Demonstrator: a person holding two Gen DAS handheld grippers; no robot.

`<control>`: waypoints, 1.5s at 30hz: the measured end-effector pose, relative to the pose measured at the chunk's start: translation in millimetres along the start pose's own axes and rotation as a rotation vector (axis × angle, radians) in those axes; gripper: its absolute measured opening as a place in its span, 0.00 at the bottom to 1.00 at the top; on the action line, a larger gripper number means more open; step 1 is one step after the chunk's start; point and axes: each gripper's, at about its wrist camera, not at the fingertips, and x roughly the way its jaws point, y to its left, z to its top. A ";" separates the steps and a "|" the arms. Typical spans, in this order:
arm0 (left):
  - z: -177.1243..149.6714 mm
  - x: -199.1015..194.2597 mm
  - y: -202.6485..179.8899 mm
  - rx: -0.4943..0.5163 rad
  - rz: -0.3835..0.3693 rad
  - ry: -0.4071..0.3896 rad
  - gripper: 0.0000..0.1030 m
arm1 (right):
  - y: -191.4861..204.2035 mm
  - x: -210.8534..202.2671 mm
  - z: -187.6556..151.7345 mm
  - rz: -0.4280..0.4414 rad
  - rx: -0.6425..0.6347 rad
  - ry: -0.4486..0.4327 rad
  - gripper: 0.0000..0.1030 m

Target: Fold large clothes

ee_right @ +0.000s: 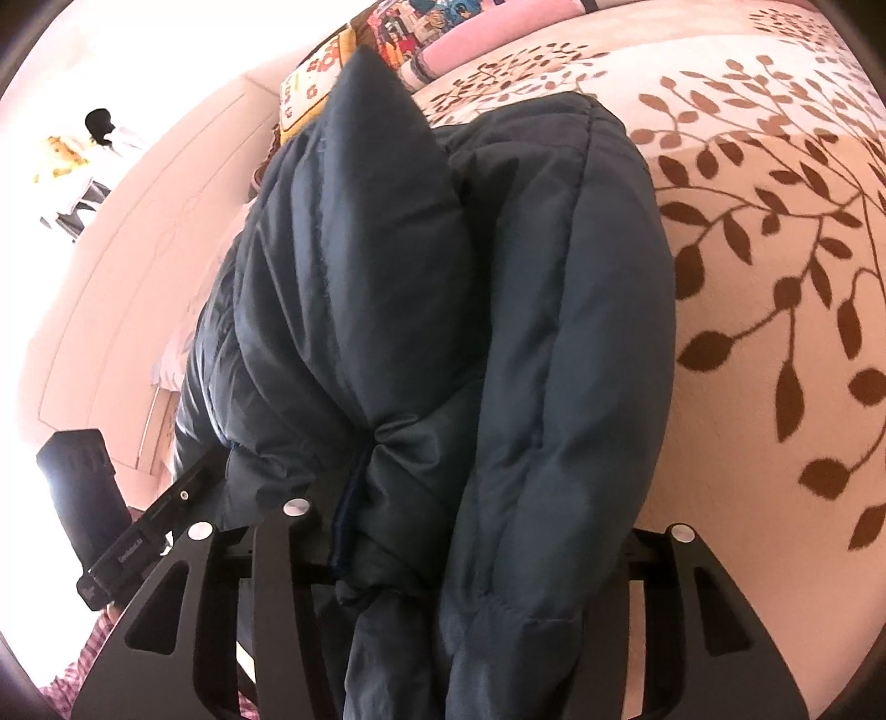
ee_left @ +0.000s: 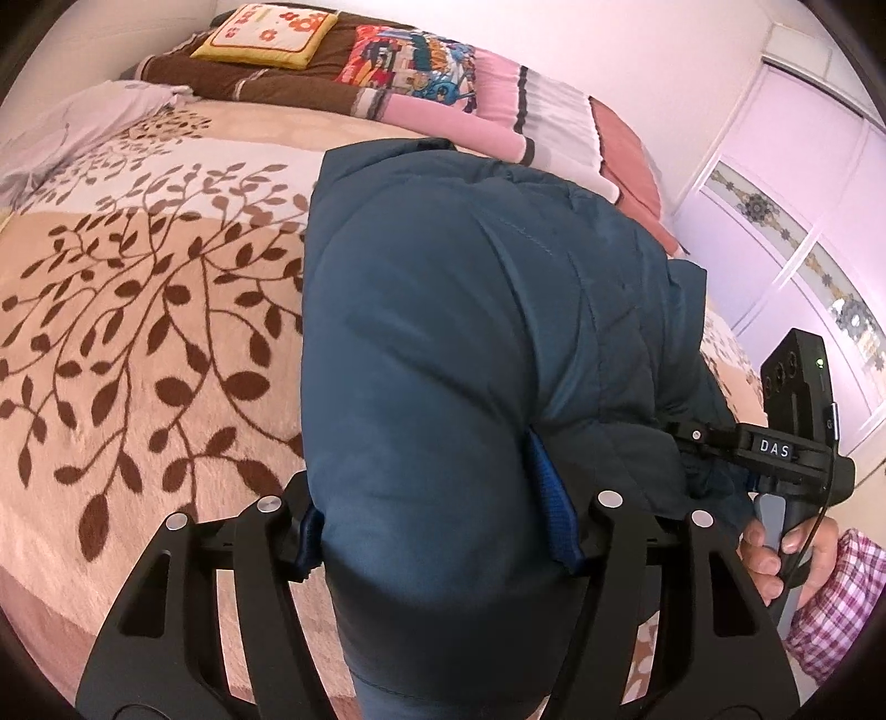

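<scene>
A dark teal padded jacket [ee_left: 443, 332] hangs in a thick fold over the bed. In the left wrist view my left gripper [ee_left: 432, 526] is shut on it, and its blue pads [ee_left: 554, 509] press into both sides of the bulging fabric. In the right wrist view the jacket [ee_right: 443, 277] is bunched and creased between the black arms of my right gripper [ee_right: 487, 531], which is shut on it; its fingertips are buried in the cloth. The right gripper's black housing [ee_left: 797, 448] shows at the jacket's right edge, held by a hand [ee_left: 775, 554] in a plaid sleeve [ee_left: 836, 598].
Under the jacket lies a cream bedspread [ee_left: 138, 332] with a brown leaf pattern. Folded quilts [ee_left: 498, 99] and a yellow-edged cushion [ee_left: 266, 33] are stacked at the bed's far end. Wardrobe doors [ee_left: 803, 221] stand to the right. A pale headboard [ee_right: 138, 249] shows in the right wrist view.
</scene>
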 end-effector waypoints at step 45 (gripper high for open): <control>-60.6 -251.9 20.3 0.080 0.222 -0.189 0.71 | 99.0 -163.5 -164.1 -0.225 -0.342 -0.164 0.67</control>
